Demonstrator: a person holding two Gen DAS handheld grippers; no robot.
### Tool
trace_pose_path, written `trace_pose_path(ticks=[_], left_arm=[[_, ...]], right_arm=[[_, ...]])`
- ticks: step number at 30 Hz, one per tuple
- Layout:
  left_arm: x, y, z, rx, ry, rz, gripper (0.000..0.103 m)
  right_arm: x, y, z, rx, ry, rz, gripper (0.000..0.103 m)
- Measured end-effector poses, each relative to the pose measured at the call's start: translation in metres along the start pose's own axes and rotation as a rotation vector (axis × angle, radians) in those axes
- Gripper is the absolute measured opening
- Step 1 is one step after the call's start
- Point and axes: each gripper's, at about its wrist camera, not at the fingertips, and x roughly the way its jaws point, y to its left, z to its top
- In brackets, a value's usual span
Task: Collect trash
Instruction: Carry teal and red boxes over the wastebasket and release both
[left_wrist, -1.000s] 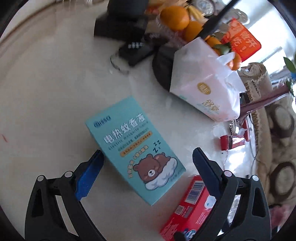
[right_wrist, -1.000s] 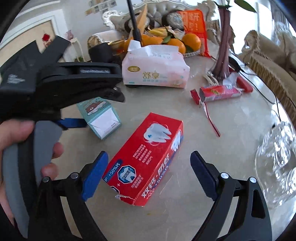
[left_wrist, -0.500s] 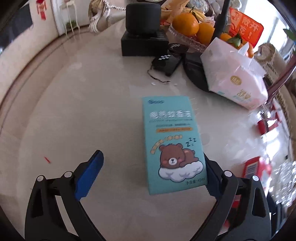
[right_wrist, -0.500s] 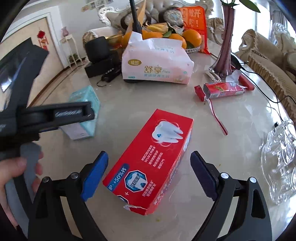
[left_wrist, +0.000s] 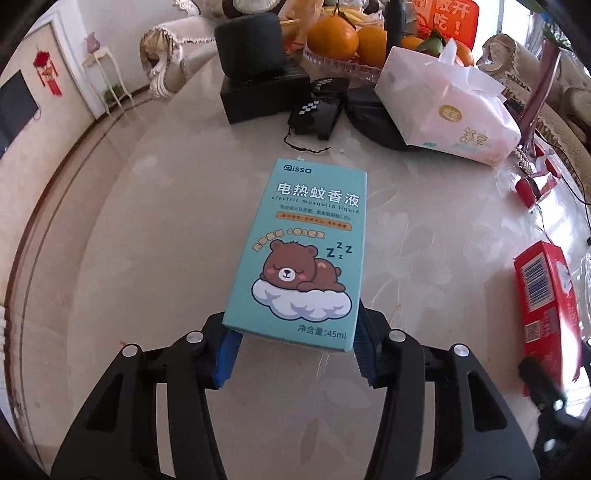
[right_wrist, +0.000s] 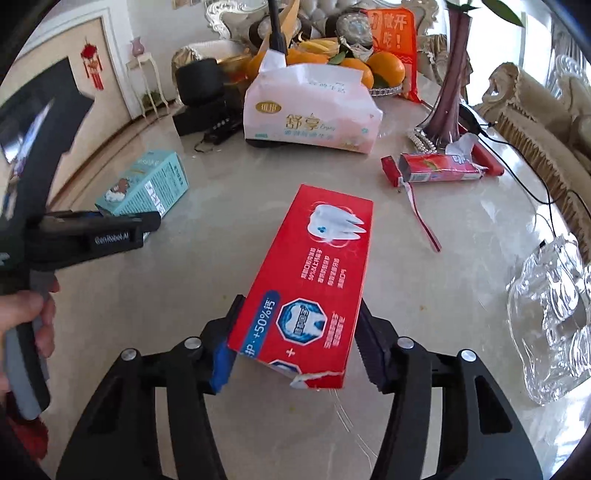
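The left gripper (left_wrist: 293, 354) has just closed, its blue pads pinching the near end of the teal mosquito-liquid box (left_wrist: 303, 251) lying on the marble table (left_wrist: 147, 221). The right gripper (right_wrist: 295, 354) has likewise closed onto the red toothpaste box (right_wrist: 317, 277). Only the right view shows a hand (right_wrist: 26, 314) at nine o'clock, a toothpaste tube (right_wrist: 439, 172) at two o'clock and a glass dish (right_wrist: 550, 325) at three o'clock.

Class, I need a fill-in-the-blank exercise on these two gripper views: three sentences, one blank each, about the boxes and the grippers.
1. The left gripper has just closed on the ____ mosquito liquid box.
2. The right gripper has just closed on the ____ toothpaste box.
3. The animal printed on the mosquito liquid box is a sleeping ____.

Missing words: teal; red; bear
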Motion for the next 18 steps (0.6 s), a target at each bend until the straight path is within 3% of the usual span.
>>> trace_pose_path(ticks=[6, 10, 15, 18], left_arm=[[-0.041, 0.008, -0.036, 0.016, -0.068, -0.055, 0.051], [-0.096, 0.014, -0.083, 0.038, -0.139, -0.096, 0.051], [-0.197, 0.018, -0.187, 0.097, -0.237, -0.172, 0.051], [-0.251, 0.016, -0.270, 0.140, -0.265, -0.196, 0.051]], right_arm=[[-0.024, -0.011, -0.025, 0.038, -0.002, 0.091, 0.051], [-0.089, -0.009, -0.054, 0.020, -0.085, 0.171, 0.051], [-0.180, 0.001, -0.122, -0.056, -0.159, 0.282, 0.051], [-0.234, 0.002, -0.193, -0.112, -0.155, 0.319, 0.052]])
